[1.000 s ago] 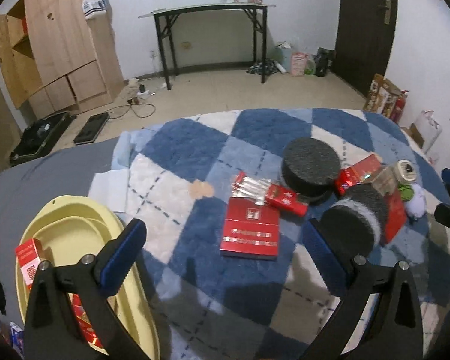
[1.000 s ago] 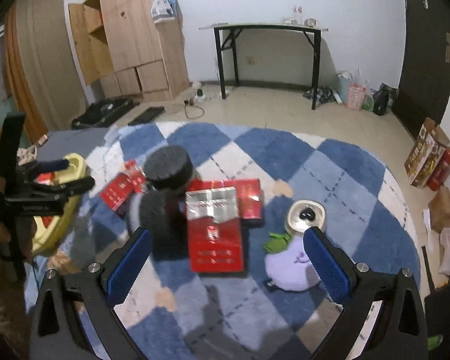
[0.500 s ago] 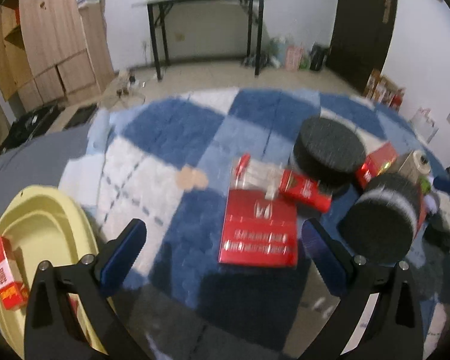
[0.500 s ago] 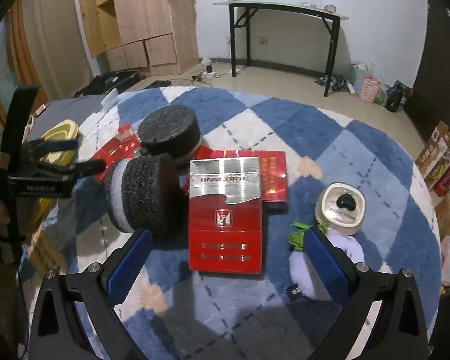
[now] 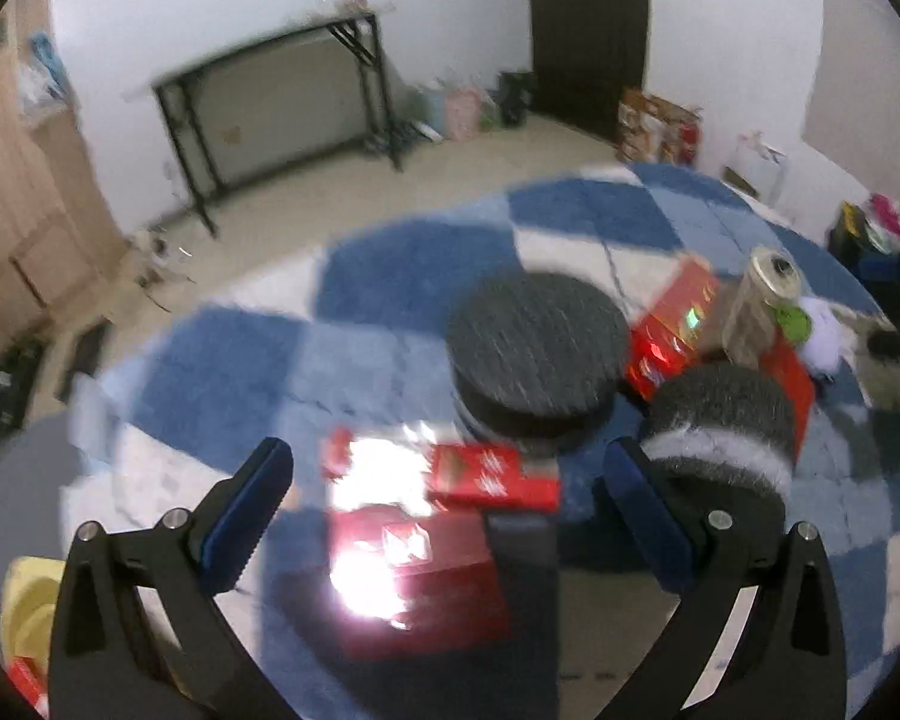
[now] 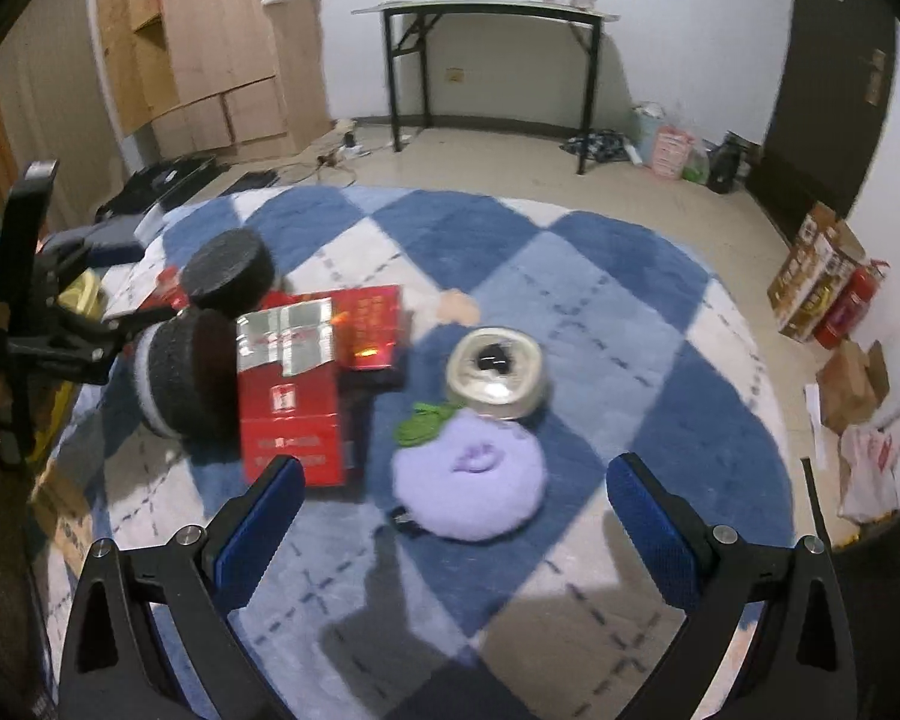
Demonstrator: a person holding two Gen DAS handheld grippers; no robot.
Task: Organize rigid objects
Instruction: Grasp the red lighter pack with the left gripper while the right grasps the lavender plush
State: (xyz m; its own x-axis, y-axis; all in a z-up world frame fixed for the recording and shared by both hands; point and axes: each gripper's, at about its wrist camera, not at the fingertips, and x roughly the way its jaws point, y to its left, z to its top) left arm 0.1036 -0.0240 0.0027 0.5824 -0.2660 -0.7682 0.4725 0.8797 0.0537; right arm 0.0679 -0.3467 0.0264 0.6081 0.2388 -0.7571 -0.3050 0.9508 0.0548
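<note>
Left fingers (image 5: 444, 486) spread wide over red box (image 5: 417, 588), right fingers (image 6: 453, 501) apart around purple plush (image 6: 471, 489)

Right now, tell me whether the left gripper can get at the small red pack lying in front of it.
Probably yes. The left gripper is open, its fingers spread wider than the small red pack, which lies between them with nothing on top. The flat black foam disc sits close behind it.

**Two wrist views over one rug**

My left wrist camera looks down close over the red boxes (image 5: 414, 564), blurred, probably tilted. My right sits farther back, facing the far wall. Both share the black foam discs (image 6: 229, 269) and blue checked rug (image 6: 600, 276).
</note>
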